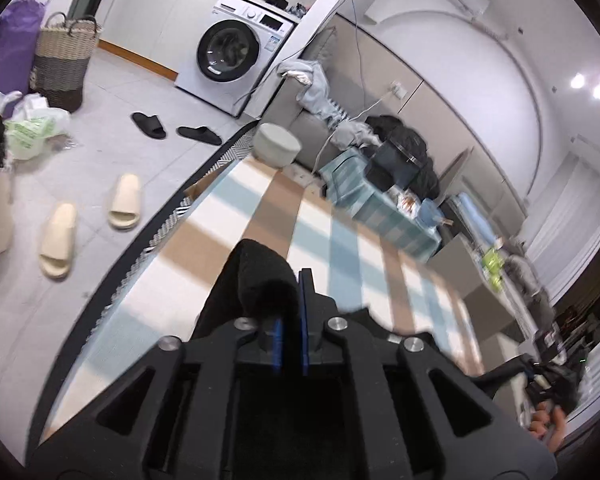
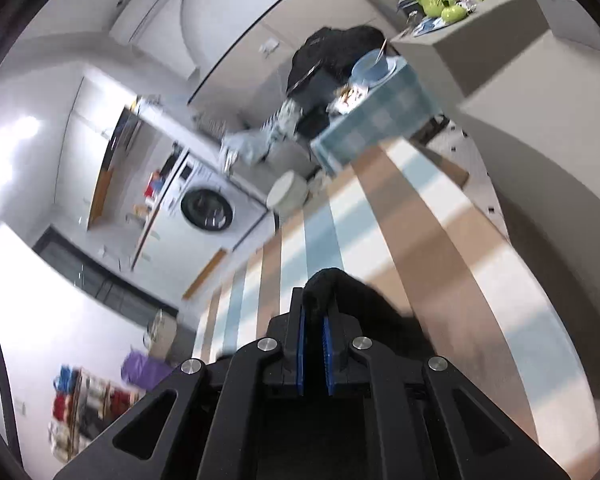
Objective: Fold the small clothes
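A small black garment [image 1: 256, 276] is pinched between the blue pads of my left gripper [image 1: 290, 292] and hangs down to the left over the striped mat [image 1: 340, 240]. In the right wrist view my right gripper [image 2: 315, 300] is shut on another part of the black garment [image 2: 364, 304], which bunches over the fingertips and drapes to the right. Both grippers hold it raised above the mat. The other hand-held gripper [image 1: 548, 364] shows at the lower right of the left wrist view.
A low table with a blue checked cloth [image 1: 380, 208] stands at the mat's far end, with a white round stool [image 1: 276, 144] beside it. A washing machine [image 1: 232, 56], a woven basket [image 1: 64, 60] and slippers [image 1: 124, 200] are on the tiled floor to the left.
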`<act>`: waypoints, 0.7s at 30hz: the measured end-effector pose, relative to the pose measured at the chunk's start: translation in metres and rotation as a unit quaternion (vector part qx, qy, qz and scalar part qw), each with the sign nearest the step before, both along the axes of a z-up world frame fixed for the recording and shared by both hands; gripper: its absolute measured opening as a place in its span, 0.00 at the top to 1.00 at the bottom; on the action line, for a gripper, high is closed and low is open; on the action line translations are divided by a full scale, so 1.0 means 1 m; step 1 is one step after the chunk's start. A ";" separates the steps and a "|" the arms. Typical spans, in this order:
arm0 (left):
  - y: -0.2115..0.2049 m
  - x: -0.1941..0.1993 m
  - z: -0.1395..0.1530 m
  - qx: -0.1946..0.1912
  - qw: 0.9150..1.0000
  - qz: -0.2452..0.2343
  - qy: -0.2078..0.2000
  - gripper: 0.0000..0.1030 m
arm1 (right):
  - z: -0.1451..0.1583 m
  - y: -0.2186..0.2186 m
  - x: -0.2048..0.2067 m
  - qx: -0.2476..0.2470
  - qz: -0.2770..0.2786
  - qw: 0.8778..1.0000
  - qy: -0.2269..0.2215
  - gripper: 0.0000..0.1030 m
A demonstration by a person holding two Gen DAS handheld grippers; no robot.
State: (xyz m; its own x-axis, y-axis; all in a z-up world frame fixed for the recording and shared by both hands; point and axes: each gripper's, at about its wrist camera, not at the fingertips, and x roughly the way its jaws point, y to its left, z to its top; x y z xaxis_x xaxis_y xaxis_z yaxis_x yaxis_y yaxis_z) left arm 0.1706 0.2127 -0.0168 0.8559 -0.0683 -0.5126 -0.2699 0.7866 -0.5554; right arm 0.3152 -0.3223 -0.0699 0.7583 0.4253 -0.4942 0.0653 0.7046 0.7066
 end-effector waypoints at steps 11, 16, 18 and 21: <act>0.025 -0.008 -0.008 0.039 0.996 0.065 0.048 0.30 | -0.009 0.010 -0.023 -0.130 0.024 0.990 0.051 0.59; 0.012 -0.041 -0.013 0.069 0.994 0.040 0.074 0.30 | -0.035 0.017 -0.056 -0.177 0.063 0.978 0.087 0.57; 0.004 -0.060 -0.014 0.084 0.992 0.036 0.082 0.29 | -0.045 0.018 -0.072 -0.183 0.076 0.975 0.104 0.49; -0.012 -0.086 -0.017 0.104 0.990 0.020 0.095 0.28 | -0.053 0.021 -0.094 -0.183 0.093 0.973 0.108 0.49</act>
State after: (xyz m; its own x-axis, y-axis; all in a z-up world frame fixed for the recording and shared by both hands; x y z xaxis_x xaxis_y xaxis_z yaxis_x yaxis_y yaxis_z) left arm 0.0848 0.2009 -0.0337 0.7429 0.0881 -0.6636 -0.3876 0.8649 -0.3191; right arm 0.2213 -0.3014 -0.1231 0.5475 0.3098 -0.7774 0.0318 0.9206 0.3893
